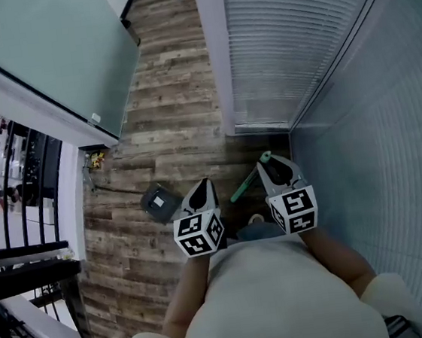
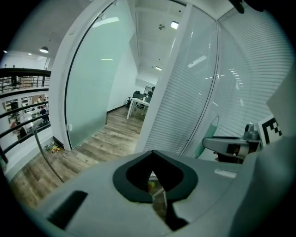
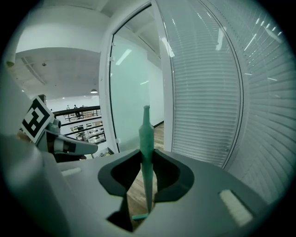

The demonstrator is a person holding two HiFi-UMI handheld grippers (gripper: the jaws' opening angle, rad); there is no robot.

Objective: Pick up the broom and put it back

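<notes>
Step in hand: carrying. The right tongs (image 1: 278, 170) are clamped partway closed on the slim green plastic broom handle (image 3: 146, 148), held near the white slatted blind (image 1: 286, 34). The left tongs (image 1: 201, 194) are closed and empty. Next move, as judged: stand the broom in its storage place, then release.

Both grippers sit side by side at lower centre of the head view, pointing up the frame and angled slightly down. Left gripper (image 1: 200, 188): jaws together, nothing between them. Right gripper (image 1: 275, 166): jaws clamped on the upright broom handle (image 3: 147, 152). Left forearm (image 1: 189, 299) and right forearm (image 1: 336, 252) are extended forward.
</notes>
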